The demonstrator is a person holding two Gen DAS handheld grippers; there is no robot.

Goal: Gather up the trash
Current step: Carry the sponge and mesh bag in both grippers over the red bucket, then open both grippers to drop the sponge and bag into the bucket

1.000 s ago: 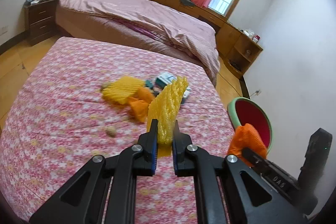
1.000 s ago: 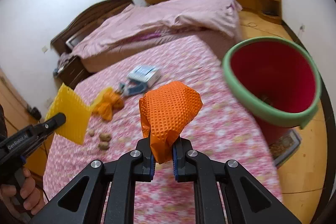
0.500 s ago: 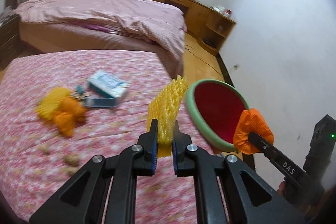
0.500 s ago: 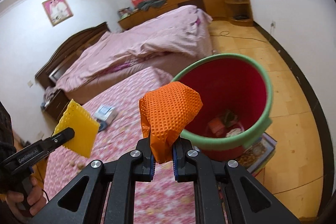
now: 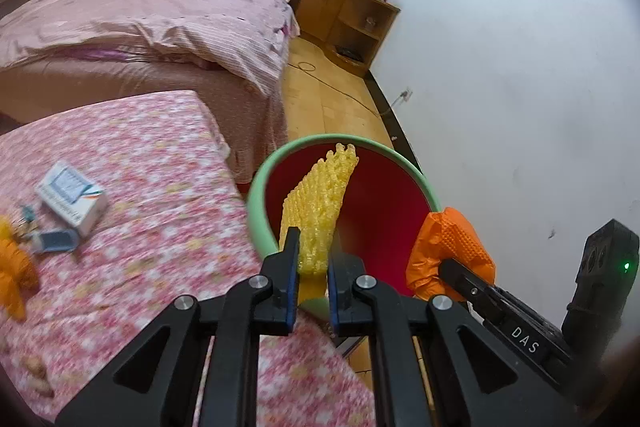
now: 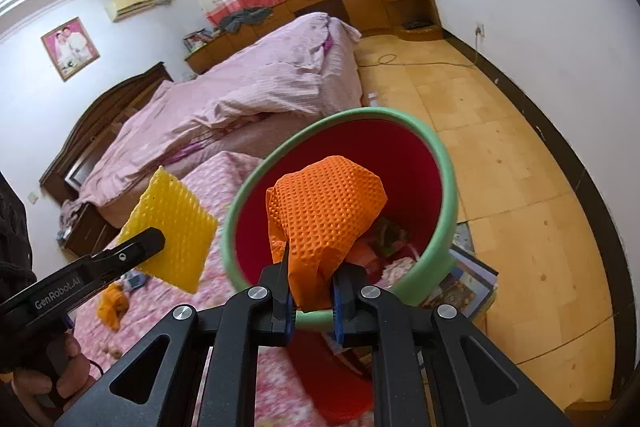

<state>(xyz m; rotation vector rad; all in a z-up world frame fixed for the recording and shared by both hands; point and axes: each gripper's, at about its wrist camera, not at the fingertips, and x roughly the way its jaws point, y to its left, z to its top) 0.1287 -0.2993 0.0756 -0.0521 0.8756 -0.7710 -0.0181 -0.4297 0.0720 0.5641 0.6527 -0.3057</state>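
My left gripper [image 5: 314, 247] is shut on a yellow foam net [image 5: 320, 203], held upright over the near rim of a red bin with a green rim [image 5: 260, 211]. My right gripper [image 6: 310, 267] holds an orange foam net [image 6: 328, 203] above the bin's mouth [image 6: 440, 187]; its jaws are opening while the net still sits pressed between the pads. In the right wrist view the yellow net [image 6: 172, 227] and the left gripper [image 6: 148, 239] hang just left of the bin. The left wrist view shows the orange net [image 5: 452, 239] at the bin's right edge.
The bin holds some trash [image 6: 388, 239] and stands on the wood floor [image 6: 500, 147] beside a flowered bed cover [image 5: 140, 267]. On the cover lie a white box [image 5: 72, 199] and orange foam scraps [image 5: 16, 275]. A bed with a pink quilt [image 5: 160, 19] lies behind.
Both grippers have swung right from over the flowered cover to the bin, each carrying its net. The bin now fills the middle of both views.
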